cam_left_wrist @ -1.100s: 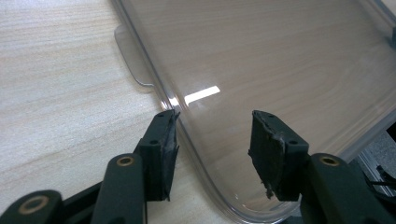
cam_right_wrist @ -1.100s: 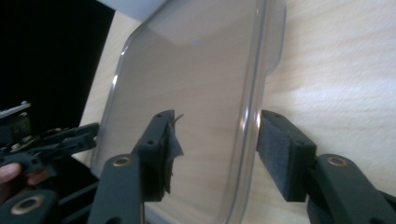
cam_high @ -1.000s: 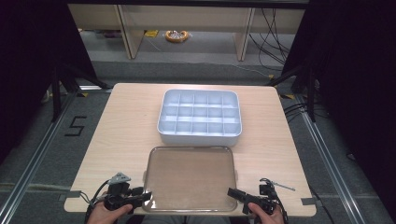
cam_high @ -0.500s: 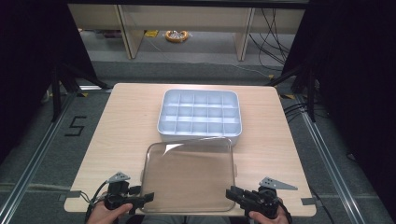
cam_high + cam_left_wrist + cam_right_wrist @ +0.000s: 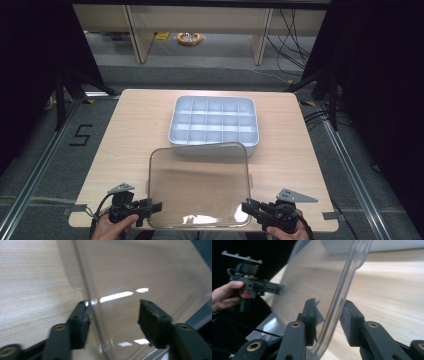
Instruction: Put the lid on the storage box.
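Lifting the clear lid (image 5: pixel 199 184) off the table (image 5: pixel 135 120) is where I am now: a second back it was lying flat in front of the compartment tray (image 5: pixel 214 123), and now its far edge is tipping up so that it overlaps the tray's near wall in the high view. That suggests to me the lid is being carried toward the tray for closing, though nothing is seated yet.

My right gripper (image 5: pixel 327 315) is clamping the lid's right rim, with both black jaws closed as far as the plastic allows and the curved edge standing between them. My left gripper (image 5: pixel 112 323) is sitting at the lid's left edge; its jaws have just been closing again after springing wide. One pad is touching the rim, while the other is standing apart from the sheet, so I am judging it as not gripping.

Blur is smearing the left gripper view, and the transparent plastic is making the lid's exact edge hard to trace. The bottom frame is cutting off both hands, and I cannot tell whether the lid's near edge is clear of the table.
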### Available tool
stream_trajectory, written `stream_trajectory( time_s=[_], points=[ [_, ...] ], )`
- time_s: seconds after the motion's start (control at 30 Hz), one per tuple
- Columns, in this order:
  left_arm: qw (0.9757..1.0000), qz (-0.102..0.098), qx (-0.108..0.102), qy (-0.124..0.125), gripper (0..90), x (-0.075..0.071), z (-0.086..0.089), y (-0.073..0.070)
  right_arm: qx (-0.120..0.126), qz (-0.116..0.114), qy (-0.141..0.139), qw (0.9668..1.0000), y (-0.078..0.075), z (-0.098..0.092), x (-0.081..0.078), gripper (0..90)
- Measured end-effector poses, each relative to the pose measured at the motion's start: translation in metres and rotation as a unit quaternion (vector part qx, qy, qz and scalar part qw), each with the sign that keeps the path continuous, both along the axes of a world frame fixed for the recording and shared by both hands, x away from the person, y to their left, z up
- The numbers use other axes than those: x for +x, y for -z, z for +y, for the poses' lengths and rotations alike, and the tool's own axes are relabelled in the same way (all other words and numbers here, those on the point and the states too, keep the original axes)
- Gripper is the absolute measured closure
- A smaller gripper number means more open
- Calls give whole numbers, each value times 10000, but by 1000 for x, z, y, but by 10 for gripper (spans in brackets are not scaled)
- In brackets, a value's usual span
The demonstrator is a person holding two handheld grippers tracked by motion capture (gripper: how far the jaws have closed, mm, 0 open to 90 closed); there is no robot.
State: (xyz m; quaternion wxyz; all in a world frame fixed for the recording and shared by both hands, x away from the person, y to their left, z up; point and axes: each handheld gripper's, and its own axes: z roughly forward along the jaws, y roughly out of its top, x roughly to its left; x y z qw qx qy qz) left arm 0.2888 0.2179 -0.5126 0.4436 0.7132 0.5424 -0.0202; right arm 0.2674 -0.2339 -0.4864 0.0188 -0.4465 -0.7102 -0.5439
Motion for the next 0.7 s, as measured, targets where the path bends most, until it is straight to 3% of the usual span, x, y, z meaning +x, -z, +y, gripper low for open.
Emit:
stream_trajectory(
  time_s=[0.03,0.07,0.1,0.27,0.3,0.33,0.37,0.4,0.43,0.53,0.57,0.6,0.67,0.7],
  points=[
    [10000,-45,4,-3,498,-1,-1,-1,-89,5,84,9999,3,-3,3,679],
    [10000,-84,17,-14,511,-1,-1,-2,-91,197,166,9996,3,-3,2,680],
    [9999,-125,37,-14,520,-2,-2,-3,-168,134,204,9996,4,-3,3,680],
    [9995,-301,-9,38,597,-4,-1,-8,-406,245,394,9981,3,-3,5,678],
    [9995,-321,-15,42,618,-4,-1,-9,-506,295,448,9973,2,-3,6,678],
    [9993,-375,-5,71,628,-4,0,-10,-438,427,490,9969,1,-1,4,677],
    [9992,-407,-17,45,637,-4,-1,-11,-646,317,527,9960,1,-2,6,678],
    [9989,-457,9,44,646,-4,-1,-12,-653,409,543,9956,0,0,5,678],
    [9987,-498,34,41,657,-4,-1,-14,-848,228,499,9949,-1,0,8,677],
    [9982,-589,59,26,667,-3,-1,-17,-916,397,572,9934,-3,3,8,679],
    [9982,-593,73,15,668,-2,-2,-18,-1030,171,564,9929,-2,3,12,680],
    [9981,-612,68,-19,666,-1,-2,-20,-987,241,584,9931,-6,5,14,680],
    [9976,-691,70,-35,667,2,-3,-24,-1115,112,604,9919,-7,4,18,680],
    [9968,-792,27,-44,670,5,-2,-31,-989,97,573,9934,-12,4,22,680]
  ],
)
